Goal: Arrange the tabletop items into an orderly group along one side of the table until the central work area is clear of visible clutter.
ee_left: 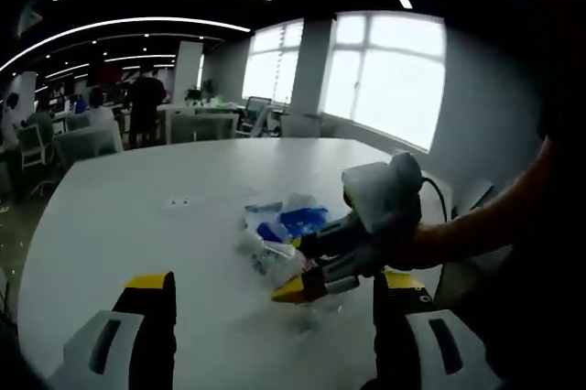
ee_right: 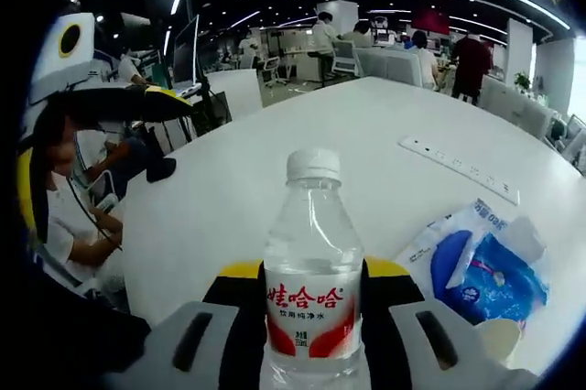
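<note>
A clear water bottle [ee_right: 311, 262] with a white cap and a red label stands upright between my right gripper's [ee_right: 313, 273] yellow-tipped jaws, which are shut on its body. A blue and white tissue pack [ee_right: 485, 266] lies on the white table [ee_right: 275, 124] just right of it. In the left gripper view the same pack [ee_left: 288, 221] lies mid-table with crumpled clear plastic beside it. There the right gripper [ee_left: 307, 285], held by a hand, reaches in from the right. My left gripper [ee_left: 270, 317] is open above the near table edge, holding nothing.
A white power strip [ee_right: 458, 170] lies farther along the table. A pale round object [ee_right: 499, 335] sits at the near right edge. A seated person [ee_right: 64, 216] is close on the left. Office desks, chairs and people [ee_left: 142, 102] stand beyond the table.
</note>
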`<state>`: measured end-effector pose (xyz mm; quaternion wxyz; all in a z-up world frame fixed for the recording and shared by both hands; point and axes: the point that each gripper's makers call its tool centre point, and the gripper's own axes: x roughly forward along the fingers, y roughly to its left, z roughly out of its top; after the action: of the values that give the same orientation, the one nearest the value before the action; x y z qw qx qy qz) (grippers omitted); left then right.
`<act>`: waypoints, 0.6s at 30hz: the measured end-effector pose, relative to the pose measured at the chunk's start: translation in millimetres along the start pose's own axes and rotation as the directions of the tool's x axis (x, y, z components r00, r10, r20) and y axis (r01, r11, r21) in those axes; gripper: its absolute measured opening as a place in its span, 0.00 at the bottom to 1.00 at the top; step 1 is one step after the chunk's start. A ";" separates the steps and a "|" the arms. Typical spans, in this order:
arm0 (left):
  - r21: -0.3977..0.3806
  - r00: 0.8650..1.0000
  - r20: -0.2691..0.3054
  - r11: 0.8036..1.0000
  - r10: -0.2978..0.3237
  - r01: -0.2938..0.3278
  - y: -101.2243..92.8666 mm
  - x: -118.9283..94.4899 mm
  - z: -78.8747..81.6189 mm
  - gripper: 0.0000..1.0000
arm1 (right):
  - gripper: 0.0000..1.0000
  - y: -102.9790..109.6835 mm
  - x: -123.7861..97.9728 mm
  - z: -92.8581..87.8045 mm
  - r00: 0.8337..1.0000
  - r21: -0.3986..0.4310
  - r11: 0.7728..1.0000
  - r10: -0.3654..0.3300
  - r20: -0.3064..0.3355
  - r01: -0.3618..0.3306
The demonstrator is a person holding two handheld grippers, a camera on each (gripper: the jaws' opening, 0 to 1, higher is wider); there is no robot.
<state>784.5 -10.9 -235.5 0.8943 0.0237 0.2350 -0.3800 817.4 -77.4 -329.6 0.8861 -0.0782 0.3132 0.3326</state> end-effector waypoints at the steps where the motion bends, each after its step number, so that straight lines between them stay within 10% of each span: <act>1: 0.002 1.000 0.002 1.000 -0.003 0.003 -0.7 1.6 1.9 0.86 | 0.33 0.7 -1.5 0.4 1.000 0.002 1.000 -0.002 0.007 0.002; 18: 0.003 0.993 0.088 0.997 -0.074 0.074 -19.0 32.3 45.1 0.74 | 0.33 5.6 -38.3 19.4 0.990 0.023 0.999 -0.040 0.136 0.037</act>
<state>808.9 -55.9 -207.0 0.8892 -0.0017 0.1959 -0.4134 801.2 -87.0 -290.6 0.9124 -0.0525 0.2538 0.3167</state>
